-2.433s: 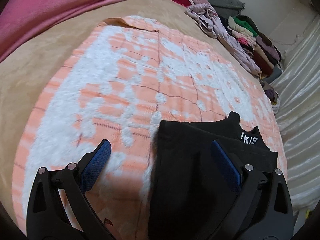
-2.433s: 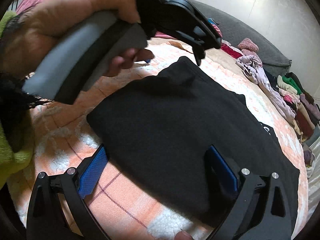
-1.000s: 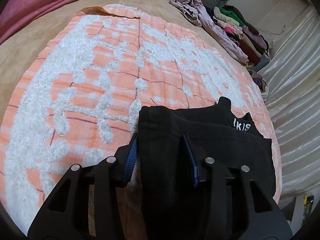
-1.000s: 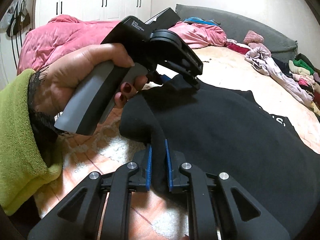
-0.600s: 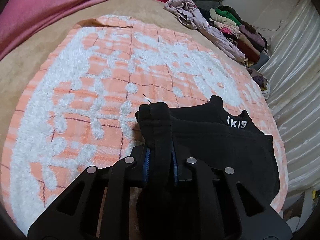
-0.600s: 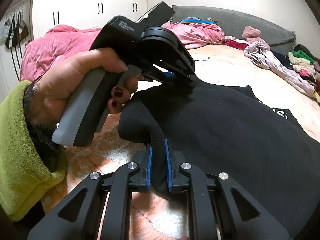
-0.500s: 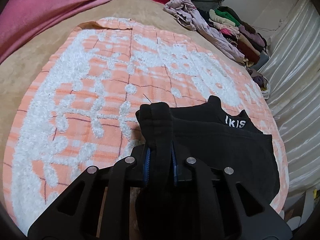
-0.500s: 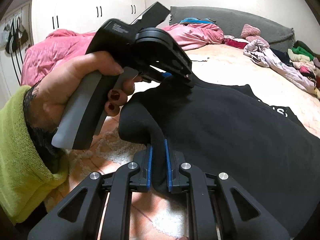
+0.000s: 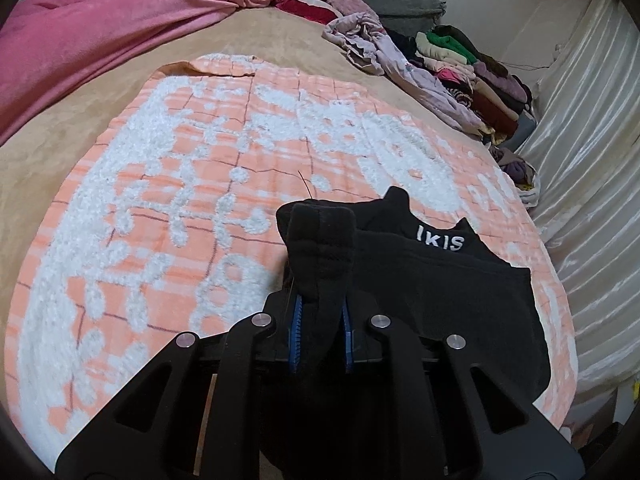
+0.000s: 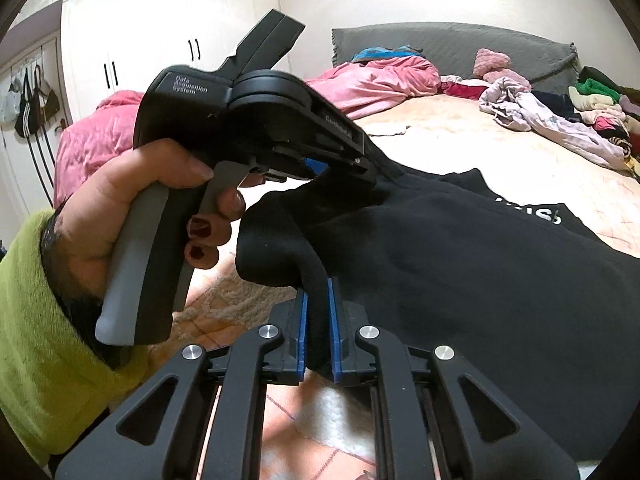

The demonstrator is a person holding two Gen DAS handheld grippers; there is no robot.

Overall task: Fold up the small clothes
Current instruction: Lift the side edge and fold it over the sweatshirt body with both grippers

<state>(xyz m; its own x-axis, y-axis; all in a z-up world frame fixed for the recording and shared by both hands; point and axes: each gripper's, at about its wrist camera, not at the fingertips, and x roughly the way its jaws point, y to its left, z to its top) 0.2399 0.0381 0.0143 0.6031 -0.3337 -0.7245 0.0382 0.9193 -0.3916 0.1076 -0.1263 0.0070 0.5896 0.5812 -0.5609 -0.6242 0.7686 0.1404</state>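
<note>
A small black garment (image 9: 440, 292) with white lettering lies on an orange-and-white blanket (image 9: 180, 208) on the bed. My left gripper (image 9: 320, 334) is shut on a bunched black edge of it, which sticks up between the blue pads. In the right wrist view the same black garment (image 10: 460, 264) fills the right half, lifted off the blanket at its near edge. My right gripper (image 10: 318, 334) is shut on a rolled hem there. The left gripper (image 10: 340, 172), held by a hand in a green sleeve, pinches the cloth a little farther back.
A pink duvet (image 9: 100, 32) lies bunched along the far left of the bed. A heap of loose clothes (image 9: 440, 64) runs along the far right, beside a shiny cream curtain (image 9: 580, 140). A grey headboard (image 10: 452, 44) and white wardrobe doors (image 10: 168, 32) stand behind.
The left gripper closed on the black garment's edge, having stood open around it. Both grippers have since lifted the pinched edge a little off the blanket.
</note>
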